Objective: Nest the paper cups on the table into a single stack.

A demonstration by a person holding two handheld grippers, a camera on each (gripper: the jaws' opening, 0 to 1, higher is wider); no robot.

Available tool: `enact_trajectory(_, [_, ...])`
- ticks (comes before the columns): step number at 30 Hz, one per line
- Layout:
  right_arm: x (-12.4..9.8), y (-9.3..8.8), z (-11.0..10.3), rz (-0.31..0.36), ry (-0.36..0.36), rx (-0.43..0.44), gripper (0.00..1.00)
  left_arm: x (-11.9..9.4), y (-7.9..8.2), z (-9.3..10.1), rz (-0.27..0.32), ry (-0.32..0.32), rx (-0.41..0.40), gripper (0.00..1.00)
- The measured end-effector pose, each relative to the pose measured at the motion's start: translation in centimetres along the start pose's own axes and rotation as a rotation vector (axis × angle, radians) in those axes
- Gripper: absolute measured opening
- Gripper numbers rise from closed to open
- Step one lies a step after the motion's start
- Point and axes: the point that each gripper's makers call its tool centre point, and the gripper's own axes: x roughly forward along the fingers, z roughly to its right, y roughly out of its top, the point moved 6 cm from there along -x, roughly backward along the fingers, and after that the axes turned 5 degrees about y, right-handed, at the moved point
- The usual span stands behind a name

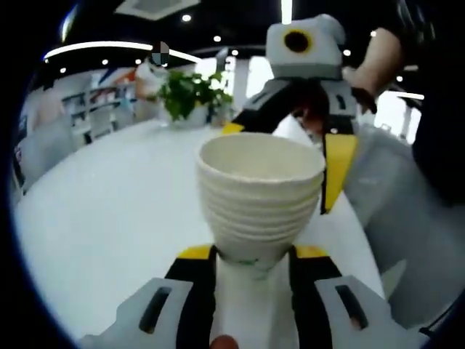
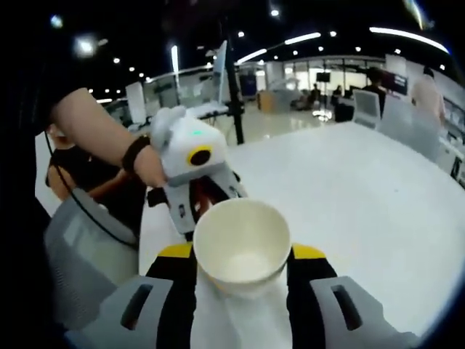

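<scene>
Left gripper view: your left gripper [image 1: 253, 258] clamps the nested paper cups [image 1: 260, 196]; your right gripper [image 2: 242, 265] grips one cup [image 2: 242, 247], so lower it in squarely.

Ahead of the left gripper and to its left, we see a leafy green potted plant [image 1: 190, 93] at the far edge of the round white table [image 1: 109, 218].
</scene>
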Motion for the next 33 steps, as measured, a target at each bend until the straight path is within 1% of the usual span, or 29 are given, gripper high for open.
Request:
enact_trajectory(5, [-0.7, 1.4, 1.3, 0.017, -0.02, -0.009, 0.46, 0.0, 1.7, -1.6, -0.001, -0.008, 0.03, 0.38])
enact_trajectory(10, [-1.2, 2.5, 2.9, 0.022, -0.04, -0.041, 0.46, 0.5, 3.2, -3.3, -0.005, -0.016, 0.056, 0.38])
enact_trajectory(13, [-1.2, 2.9, 4.0, 0.022, -0.051, -0.053, 0.46, 1.0, 3.7, -4.5, -0.014, -0.012, 0.071, 0.38])
enact_trajectory(17, [-1.2, 3.5, 5.8, 0.031, -0.062, -0.061, 0.46, 1.7, 4.4, -6.0, -0.02, -0.009, 0.06, 0.38])
enact_trajectory(21, [-1.0, 4.0, 7.5, 0.027, -0.069, -0.069, 0.46, 2.4, 4.8, -7.5, -0.01, 0.01, 0.051, 0.38])
enact_trajectory(25, [-0.6, 4.0, 9.4, 0.021, -0.075, -0.069, 0.46, 3.1, 4.8, -9.3, -0.014, 0.018, 0.035, 0.38])
enact_trajectory(29, [-0.3, 3.6, 11.2, 0.036, -0.093, -0.025, 0.46, 3.4, 4.7, -10.9, -0.016, 0.022, 0.022, 0.37])
enact_trajectory(31, [-0.1, 3.4, 11.9, 0.03, -0.107, -0.004, 0.46, 3.5, 4.7, -11.4, -0.015, 0.022, 0.014, 0.37])
enact_trajectory(33, [0.2, 3.4, 12.5, 0.037, -0.106, -0.002, 0.46, 3.7, 4.6, -11.9, -0.018, 0.022, 0.013, 0.37])
